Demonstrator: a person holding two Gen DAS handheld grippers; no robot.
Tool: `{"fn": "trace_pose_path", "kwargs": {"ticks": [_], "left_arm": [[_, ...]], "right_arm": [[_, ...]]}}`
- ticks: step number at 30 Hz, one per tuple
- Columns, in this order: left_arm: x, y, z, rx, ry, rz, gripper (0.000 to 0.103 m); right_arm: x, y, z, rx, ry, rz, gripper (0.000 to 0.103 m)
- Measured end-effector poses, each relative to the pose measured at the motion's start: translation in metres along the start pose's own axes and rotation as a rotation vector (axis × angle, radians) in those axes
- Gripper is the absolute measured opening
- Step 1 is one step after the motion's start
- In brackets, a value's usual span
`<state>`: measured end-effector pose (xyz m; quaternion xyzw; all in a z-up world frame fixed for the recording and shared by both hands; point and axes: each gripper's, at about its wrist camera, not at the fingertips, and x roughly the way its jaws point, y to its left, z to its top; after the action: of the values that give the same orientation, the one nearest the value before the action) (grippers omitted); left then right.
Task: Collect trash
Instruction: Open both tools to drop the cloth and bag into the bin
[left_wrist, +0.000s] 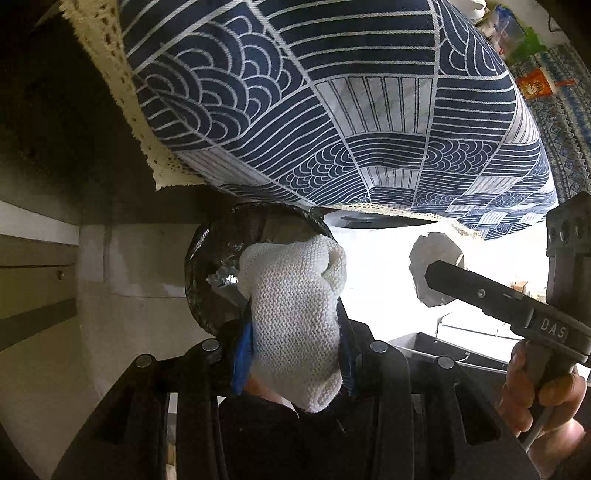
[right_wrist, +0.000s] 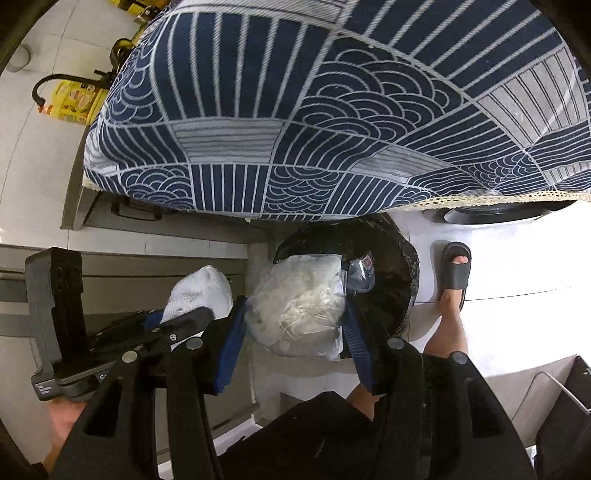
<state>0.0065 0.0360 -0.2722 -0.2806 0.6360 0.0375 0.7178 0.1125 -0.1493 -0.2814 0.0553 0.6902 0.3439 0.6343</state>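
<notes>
My left gripper (left_wrist: 295, 314) is shut on a white knitted cloth (left_wrist: 291, 317) and holds it over the black-lined trash bin (left_wrist: 207, 258) on the floor. My right gripper (right_wrist: 295, 314) is shut on a clear plastic bag of pale scraps (right_wrist: 299, 306), held over the same bin (right_wrist: 399, 273). The left gripper with its white cloth (right_wrist: 199, 291) shows at the left of the right wrist view. The right gripper's body (left_wrist: 517, 310) shows at the right of the left wrist view, with the bag (left_wrist: 436, 269) at its tip.
A table with a blue and white patterned cloth (left_wrist: 332, 110) hangs over the bin. A person's foot in a dark slipper (right_wrist: 456, 273) stands right of the bin. Yellow oil bottles (right_wrist: 77, 99) stand on the floor at far left. A dark box (right_wrist: 565, 417) is at lower right.
</notes>
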Motion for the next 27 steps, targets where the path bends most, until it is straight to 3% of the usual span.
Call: {"fn": "trace_pose_path", "kwargs": {"ticks": [5,7,9,27], "left_arm": [[0.000,-0.005,0.007,0.011,0.004,0.001,0.040],[-0.002,-0.004,0.010,-0.001,-0.008,0.001,0.050],[-0.001,-0.004,0.013,-0.005,-0.005,0.004,0.057],[-0.018,0.006,0.014,-0.030,-0.031,0.024,0.057]], "right_arm": [[-0.002,-0.004,0.001,0.024,-0.016,0.018,0.055],[-0.006,-0.003,0.001,0.024,-0.037,0.014,0.069],[-0.008,-0.005,0.002,0.038,-0.051,0.020,0.072],[-0.033,-0.002,0.004,0.042,-0.099,-0.008,0.072]]}}
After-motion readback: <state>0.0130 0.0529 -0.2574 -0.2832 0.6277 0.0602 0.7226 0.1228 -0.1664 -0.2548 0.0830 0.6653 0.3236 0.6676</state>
